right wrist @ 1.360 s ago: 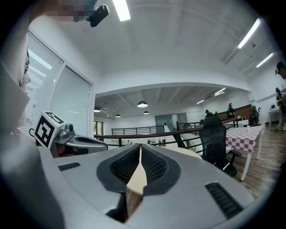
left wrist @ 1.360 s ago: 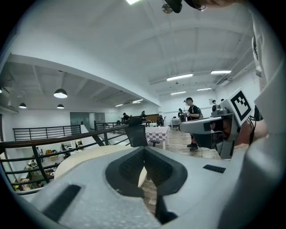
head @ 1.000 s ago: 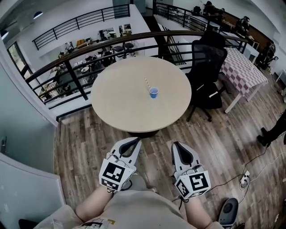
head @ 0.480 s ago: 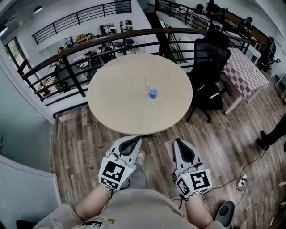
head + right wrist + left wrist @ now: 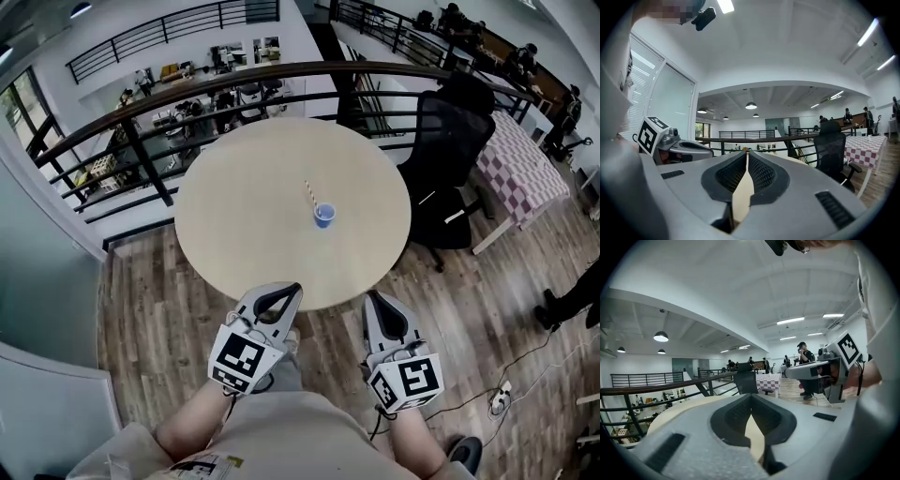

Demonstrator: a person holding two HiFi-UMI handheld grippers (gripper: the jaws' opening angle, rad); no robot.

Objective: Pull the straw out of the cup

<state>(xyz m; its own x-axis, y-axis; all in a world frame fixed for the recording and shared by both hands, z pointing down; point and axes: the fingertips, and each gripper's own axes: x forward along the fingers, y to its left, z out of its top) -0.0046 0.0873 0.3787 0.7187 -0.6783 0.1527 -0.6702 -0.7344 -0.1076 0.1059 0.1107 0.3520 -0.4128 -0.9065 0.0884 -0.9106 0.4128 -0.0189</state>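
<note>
A small blue cup (image 5: 324, 215) stands near the middle of the round beige table (image 5: 244, 234), with a striped straw (image 5: 309, 193) leaning out of it to the upper left. My left gripper (image 5: 289, 290) hangs shut and holds nothing just before the table's near edge. My right gripper (image 5: 375, 300) is beside it, also shut and holding nothing. Both are well short of the cup. In the left gripper view the left gripper (image 5: 751, 398) has its jaws meeting at the tip; in the right gripper view the right gripper (image 5: 747, 153) shows the same. Neither gripper view shows the cup.
A black office chair (image 5: 450, 141) stands at the table's right side, and a dark railing (image 5: 187, 89) curves behind the table. A table with a checked cloth (image 5: 520, 164) is further right. A power strip with cables (image 5: 499, 398) lies on the wooden floor; a person (image 5: 572, 300) stands at the right edge.
The table and cup have drawn nearer and sit lower in the head view. Both grippers now reach the table's near edge and stay shut as before.
</note>
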